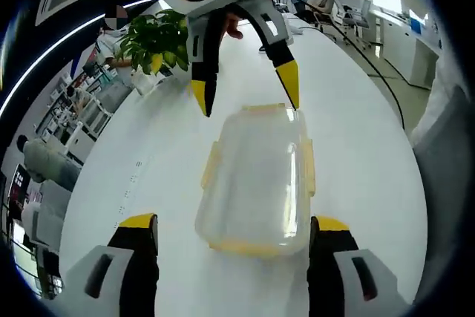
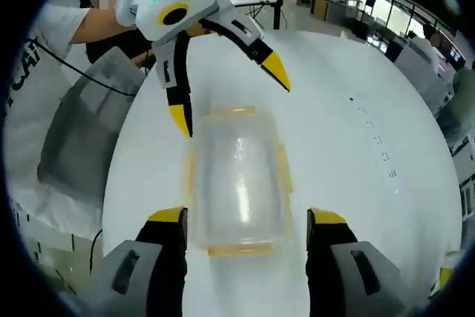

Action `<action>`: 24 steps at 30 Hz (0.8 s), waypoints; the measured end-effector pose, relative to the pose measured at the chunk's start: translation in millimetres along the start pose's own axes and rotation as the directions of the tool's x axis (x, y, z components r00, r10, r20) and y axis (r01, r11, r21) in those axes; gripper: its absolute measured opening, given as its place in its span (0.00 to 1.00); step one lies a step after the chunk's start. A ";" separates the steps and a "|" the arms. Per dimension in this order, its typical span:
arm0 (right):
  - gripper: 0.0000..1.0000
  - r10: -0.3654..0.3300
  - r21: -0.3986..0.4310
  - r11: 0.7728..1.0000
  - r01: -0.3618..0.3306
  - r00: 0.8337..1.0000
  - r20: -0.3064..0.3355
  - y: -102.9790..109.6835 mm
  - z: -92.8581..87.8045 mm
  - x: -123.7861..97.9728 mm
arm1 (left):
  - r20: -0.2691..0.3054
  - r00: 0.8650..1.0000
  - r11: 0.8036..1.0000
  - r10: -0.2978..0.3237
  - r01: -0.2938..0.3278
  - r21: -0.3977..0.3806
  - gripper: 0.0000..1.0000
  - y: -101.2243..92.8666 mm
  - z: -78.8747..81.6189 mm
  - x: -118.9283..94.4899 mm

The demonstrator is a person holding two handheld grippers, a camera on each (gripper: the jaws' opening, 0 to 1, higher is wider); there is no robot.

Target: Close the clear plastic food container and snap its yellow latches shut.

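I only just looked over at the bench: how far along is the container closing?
The lid looks already seated on the clear container. In hand: the left gripper and right gripper straddle opposite ends, both open. Left: the yellow latches seem to flare outward, so they probably want snapping.

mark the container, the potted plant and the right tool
clear plastic food container (image 1: pixel 260 176): left gripper view, middle of its lid.
potted plant (image 1: pixel 156 38): left gripper view, its leaves.
right tool (image 1: pixel 246 94): left gripper view, gap between its yellow tips.
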State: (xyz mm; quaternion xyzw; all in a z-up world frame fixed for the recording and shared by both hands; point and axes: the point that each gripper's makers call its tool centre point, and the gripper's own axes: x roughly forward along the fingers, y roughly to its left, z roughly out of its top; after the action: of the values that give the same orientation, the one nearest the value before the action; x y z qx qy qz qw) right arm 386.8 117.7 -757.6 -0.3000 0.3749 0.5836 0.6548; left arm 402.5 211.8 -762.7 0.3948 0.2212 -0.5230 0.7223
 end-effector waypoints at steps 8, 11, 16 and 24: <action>0.78 0.014 -0.005 1.000 -0.015 1.000 -0.024 6.6 -14.0 10.0 | -0.043 0.998 0.999 -0.040 0.040 -0.003 0.81 -7.6 -12.2 9.2; 0.79 0.024 -0.006 1.000 -0.024 0.999 -0.037 9.0 -19.3 15.9 | -0.042 0.998 0.998 -0.056 0.056 -0.005 0.81 -10.8 -11.7 12.1; 0.79 0.018 0.005 1.000 -0.017 0.998 -0.062 5.5 -30.9 26.6 | -0.050 0.997 0.998 -0.058 0.058 0.000 0.78 -10.4 -12.7 17.7; 0.80 0.015 -0.013 1.000 -0.017 0.997 -0.078 4.2 -36.9 31.3 | -0.063 0.994 0.995 -0.091 0.093 0.021 0.80 -19.9 -15.6 24.1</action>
State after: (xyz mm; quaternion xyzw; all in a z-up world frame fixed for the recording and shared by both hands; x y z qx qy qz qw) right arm 378.7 104.5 -803.7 -0.3239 0.3984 0.5794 0.6330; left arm 394.1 207.6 -796.3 0.4086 0.2551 -0.5460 0.6855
